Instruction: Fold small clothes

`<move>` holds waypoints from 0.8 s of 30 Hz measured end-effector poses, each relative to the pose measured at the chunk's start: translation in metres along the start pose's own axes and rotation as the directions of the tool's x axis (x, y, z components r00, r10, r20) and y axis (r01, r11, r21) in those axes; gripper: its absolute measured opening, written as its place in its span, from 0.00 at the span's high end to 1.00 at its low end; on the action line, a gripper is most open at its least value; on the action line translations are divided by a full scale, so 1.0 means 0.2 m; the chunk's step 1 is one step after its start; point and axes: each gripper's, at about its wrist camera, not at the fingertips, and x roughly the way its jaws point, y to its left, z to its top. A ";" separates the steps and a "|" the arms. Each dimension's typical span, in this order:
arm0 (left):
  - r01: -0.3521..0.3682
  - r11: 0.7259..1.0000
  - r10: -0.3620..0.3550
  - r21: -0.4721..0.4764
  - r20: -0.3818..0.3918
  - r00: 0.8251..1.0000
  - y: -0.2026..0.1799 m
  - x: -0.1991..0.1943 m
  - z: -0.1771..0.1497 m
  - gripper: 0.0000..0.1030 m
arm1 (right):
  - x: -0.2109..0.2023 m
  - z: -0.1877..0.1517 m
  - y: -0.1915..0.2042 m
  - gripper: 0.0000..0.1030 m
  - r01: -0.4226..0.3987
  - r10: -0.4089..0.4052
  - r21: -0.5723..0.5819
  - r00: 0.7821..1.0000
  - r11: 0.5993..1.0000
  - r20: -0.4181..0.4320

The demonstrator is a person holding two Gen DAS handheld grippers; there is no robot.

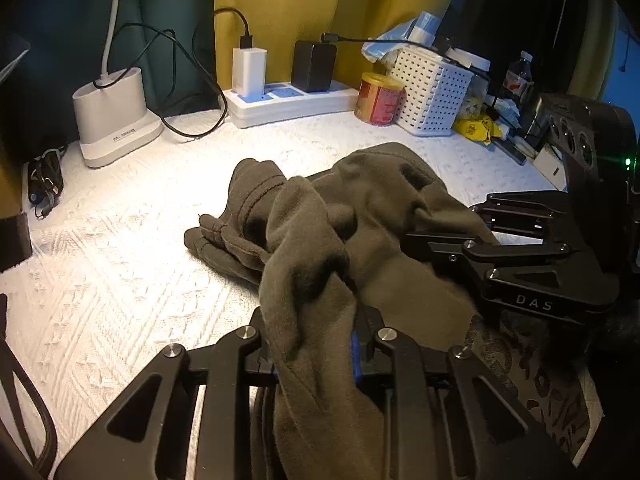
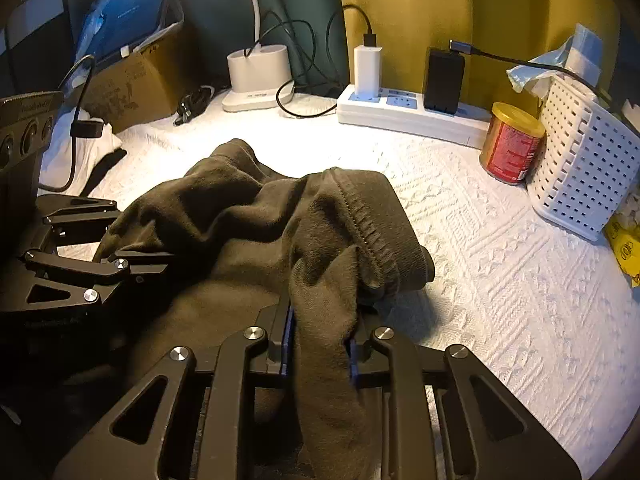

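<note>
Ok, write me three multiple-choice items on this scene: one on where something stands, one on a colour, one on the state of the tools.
1. Where does the red tin with the yellow lid stand?
A. Beside the white perforated basket
B. On top of the power strip
C. On the garment

2. What colour is the garment?
A. White
B. Dark olive-brown
C. Bright blue

3. What are the two tools doing?
A. Both open, clear of the cloth
B. Only the left grips the cloth
C. Each is shut on a bunch of the garment

Answers:
1 A: the tin stands right next to the basket on the white cover.
2 B: the garment is dark olive-brown throughout.
3 C: cloth runs pinched through the left tool and the right tool.
</note>
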 end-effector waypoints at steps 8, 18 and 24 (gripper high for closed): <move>0.031 0.999 -0.030 -0.009 0.069 0.997 -0.03 -0.13 0.01 0.79 | -0.15 0.02 0.05 0.79 0.004 -0.004 -0.002 0.997 1.000 0.072; 0.032 0.999 -0.035 0.016 0.172 0.985 -0.12 -0.34 0.02 0.79 | -0.44 0.03 0.17 0.79 0.027 -0.018 -0.043 0.979 0.999 0.204; 0.028 0.998 -0.041 0.059 0.241 0.970 -0.21 -0.48 0.00 0.79 | -0.64 0.02 0.22 0.79 0.018 -0.005 -0.045 0.962 0.999 0.272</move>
